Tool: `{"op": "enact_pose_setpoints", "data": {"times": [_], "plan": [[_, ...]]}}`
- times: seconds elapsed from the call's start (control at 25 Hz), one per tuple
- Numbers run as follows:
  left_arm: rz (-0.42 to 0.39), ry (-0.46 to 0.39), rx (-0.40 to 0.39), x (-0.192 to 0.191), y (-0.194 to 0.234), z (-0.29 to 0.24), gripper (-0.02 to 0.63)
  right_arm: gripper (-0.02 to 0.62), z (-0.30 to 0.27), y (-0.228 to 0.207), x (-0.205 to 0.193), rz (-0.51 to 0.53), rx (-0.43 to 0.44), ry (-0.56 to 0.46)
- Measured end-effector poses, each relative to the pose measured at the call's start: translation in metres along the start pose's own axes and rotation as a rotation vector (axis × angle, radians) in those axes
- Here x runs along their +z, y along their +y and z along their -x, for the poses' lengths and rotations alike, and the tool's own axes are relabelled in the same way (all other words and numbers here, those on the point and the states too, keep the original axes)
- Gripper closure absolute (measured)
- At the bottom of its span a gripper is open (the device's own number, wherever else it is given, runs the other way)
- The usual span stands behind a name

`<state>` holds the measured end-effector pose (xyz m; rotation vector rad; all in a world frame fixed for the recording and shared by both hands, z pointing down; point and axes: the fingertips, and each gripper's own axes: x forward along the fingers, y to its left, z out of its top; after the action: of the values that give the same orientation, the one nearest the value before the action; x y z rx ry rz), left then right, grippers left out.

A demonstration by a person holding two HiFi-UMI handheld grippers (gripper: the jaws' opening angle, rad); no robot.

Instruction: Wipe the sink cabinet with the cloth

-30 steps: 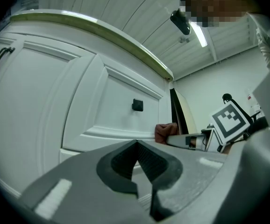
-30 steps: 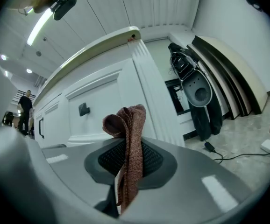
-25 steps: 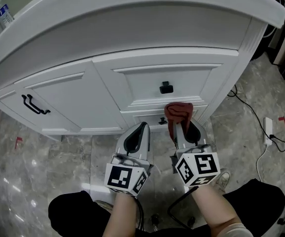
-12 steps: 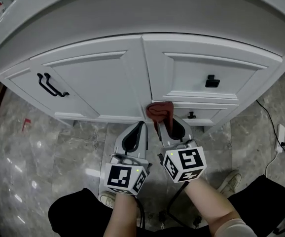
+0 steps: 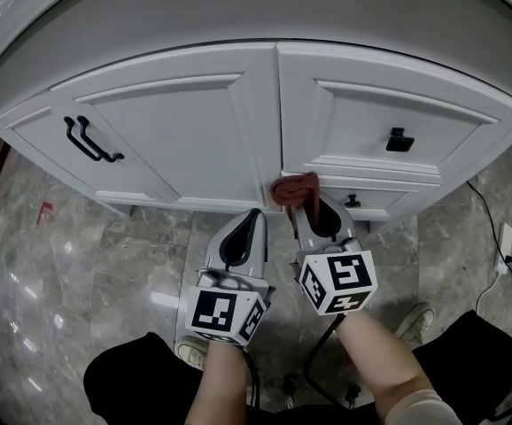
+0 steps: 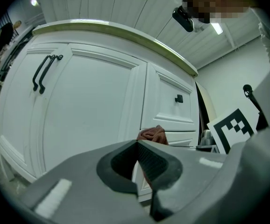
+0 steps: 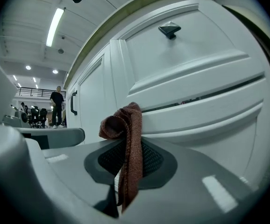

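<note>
The white sink cabinet [image 5: 194, 122] fills the upper half of the head view, with a door at left and drawers at right. My right gripper [image 5: 302, 209] is shut on a reddish-brown cloth [image 5: 293, 188], which presses against the cabinet front low down, by the seam between door and drawers. In the right gripper view the cloth [image 7: 128, 143] hangs from the shut jaws of the right gripper [image 7: 125, 164], bunched at the top against the drawer face [image 7: 191, 87]. My left gripper [image 5: 245, 228] is shut and holds nothing, just left of the right one and short of the door; the left gripper [image 6: 137, 148] faces the door panel [image 6: 88, 111].
A black double bar handle [image 5: 90, 140] sits on the door's left side. Black knobs mark the upper drawer [image 5: 399, 139] and the lower drawer [image 5: 352, 201]. Grey marble floor [image 5: 70, 264] lies below. A white power strip and cable [image 5: 504, 246] lie at right. The person's shoe [image 5: 415, 321] shows near it.
The right gripper has carried the cloth leftwards along the cabinet front, from below the drawer knob to the seam between door and drawers. The left gripper stayed shut beside it.
</note>
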<state>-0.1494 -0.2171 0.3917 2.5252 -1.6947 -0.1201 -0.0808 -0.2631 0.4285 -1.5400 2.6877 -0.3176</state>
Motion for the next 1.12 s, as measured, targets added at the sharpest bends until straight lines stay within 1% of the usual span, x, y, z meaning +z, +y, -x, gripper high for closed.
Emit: {"op": "enact_pose_setpoints", "data": {"times": [0.4, 0.84, 0.96, 1.12], "plan": [[-0.005, 0.015, -0.078, -0.013, -0.038, -0.023, 0.606, 0.509, 0.026, -0.045, 0.004, 0.018, -0.071, -0.003], [-0.023, 0.041, -0.140, -0.018, -0.077, -0.044, 0.606, 0.508, 0.056, -0.094, 0.007, -0.022, -0.152, -0.010], [-0.025, 0.036, -0.153, -0.018, -0.086, -0.050, 0.606, 0.508, 0.064, -0.107, 0.011, -0.033, -0.175, -0.016], [-0.025, 0.039, -0.176, -0.021, -0.102, -0.057, 0.606, 0.509, 0.080, -0.131, 0.018, -0.036, -0.227, -0.025]]}}
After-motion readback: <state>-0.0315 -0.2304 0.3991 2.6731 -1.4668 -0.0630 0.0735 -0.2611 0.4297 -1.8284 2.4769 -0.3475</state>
